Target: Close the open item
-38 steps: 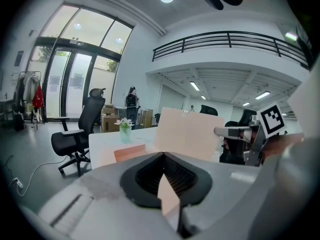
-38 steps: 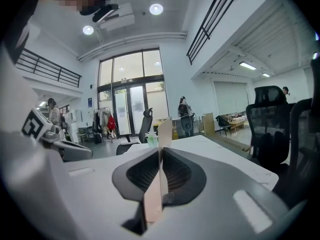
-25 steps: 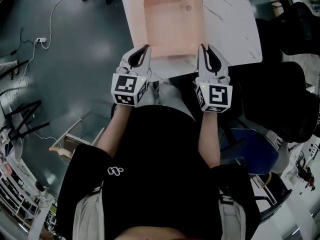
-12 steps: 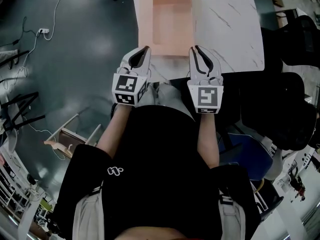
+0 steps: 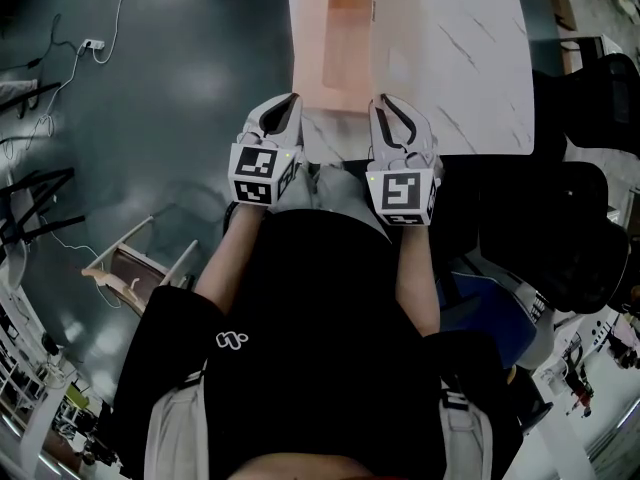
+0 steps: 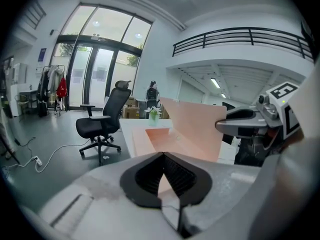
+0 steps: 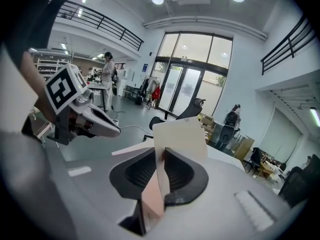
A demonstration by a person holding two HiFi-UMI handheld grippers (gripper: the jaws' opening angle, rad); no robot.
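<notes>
- The box (image 5: 335,53) lies open on the table (image 5: 470,68) just ahead of me, and its lid (image 5: 381,28) stands upright along the right side.
- My right gripper (image 5: 388,108) has the lid's near edge between its jaws. They are narrow and opening, with the pads touching the lid at the tips. I judge I'm letting it fall shut.
- My left gripper (image 5: 287,108) hovers beside the box's near left corner with its jaws together and empty, probably ready to steady the box.
</notes>
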